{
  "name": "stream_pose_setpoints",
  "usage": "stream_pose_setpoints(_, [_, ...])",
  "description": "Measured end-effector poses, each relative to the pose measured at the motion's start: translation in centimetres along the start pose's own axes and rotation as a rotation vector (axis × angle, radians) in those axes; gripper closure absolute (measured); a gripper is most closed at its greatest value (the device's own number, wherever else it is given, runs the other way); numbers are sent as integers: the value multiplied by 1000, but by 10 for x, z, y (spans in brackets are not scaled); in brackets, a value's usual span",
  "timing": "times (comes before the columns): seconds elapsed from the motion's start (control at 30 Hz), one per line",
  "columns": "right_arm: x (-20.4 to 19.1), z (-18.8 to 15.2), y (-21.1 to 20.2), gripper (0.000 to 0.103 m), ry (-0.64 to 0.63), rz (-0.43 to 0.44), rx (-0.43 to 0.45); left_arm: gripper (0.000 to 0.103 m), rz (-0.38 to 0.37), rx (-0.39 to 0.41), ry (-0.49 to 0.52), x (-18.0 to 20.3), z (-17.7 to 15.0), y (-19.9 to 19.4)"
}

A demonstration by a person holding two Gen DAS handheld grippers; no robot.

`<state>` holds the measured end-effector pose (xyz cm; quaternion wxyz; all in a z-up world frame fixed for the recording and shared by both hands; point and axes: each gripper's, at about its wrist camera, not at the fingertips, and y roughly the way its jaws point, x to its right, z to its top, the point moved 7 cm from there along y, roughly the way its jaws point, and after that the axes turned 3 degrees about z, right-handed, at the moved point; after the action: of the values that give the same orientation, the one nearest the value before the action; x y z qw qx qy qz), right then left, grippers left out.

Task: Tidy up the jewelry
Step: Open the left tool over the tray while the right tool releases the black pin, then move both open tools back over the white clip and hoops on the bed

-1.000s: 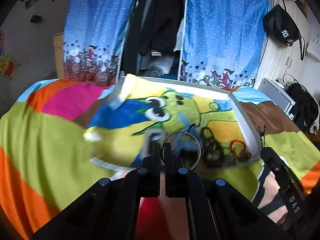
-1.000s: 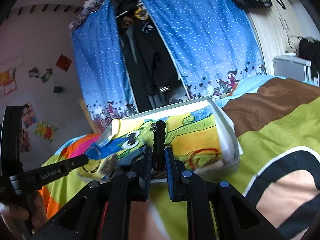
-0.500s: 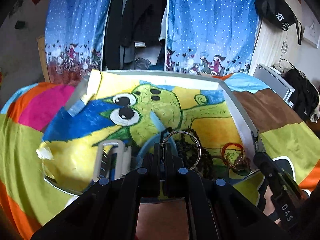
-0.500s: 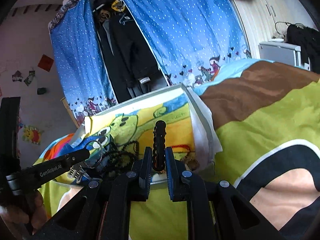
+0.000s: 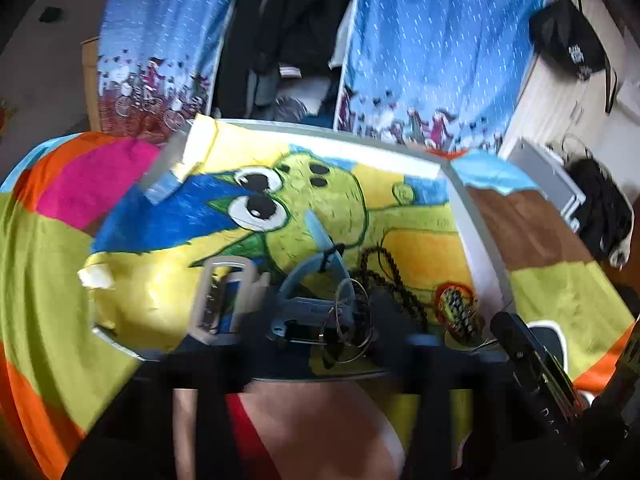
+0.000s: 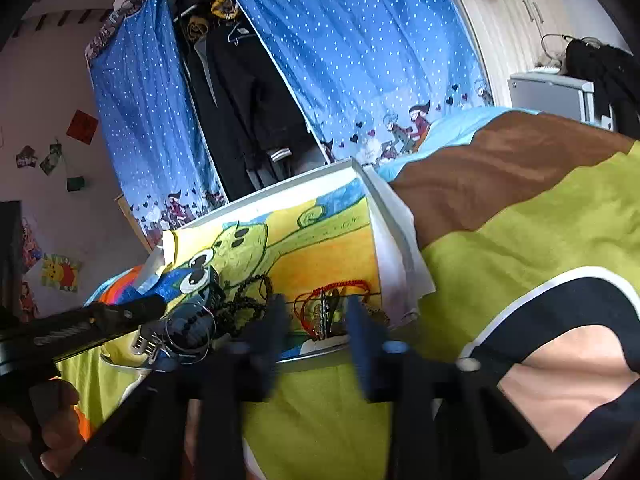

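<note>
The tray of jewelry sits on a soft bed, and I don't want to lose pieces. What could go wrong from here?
1. The silver ring sits close to the tray's near rim. It could roll out onto the bedspread.
2. The black bead strand and the red cord bracelet are bunched close together and may tangle.
3. The tray rests on soft bedding, so pressing on it might tip it.

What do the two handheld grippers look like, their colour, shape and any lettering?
Both are black plastic. The right gripper has two flat, blue-tinted jaws on angular black arms with round pivot bolts. The left gripper is a long black bar with pale lettering, too blurred to read.
</note>
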<state>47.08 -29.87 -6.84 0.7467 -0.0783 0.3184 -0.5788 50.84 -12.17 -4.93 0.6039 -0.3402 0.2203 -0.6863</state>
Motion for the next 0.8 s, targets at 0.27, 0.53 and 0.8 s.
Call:
stream_pose_setpoints(0.27, [-17,4,-47,25,-17,10,72,29,7,63,-63,-19,6,-66])
stream_pose_setpoints(0.53, [-48,-6,-102,9,-95,28,111,14,152,213,82,-32,-22,-147])
stream_pose_setpoints(0.8, [-70,-29,-170,0,-125,46,181,14,181,277,132,-58,-81,-208])
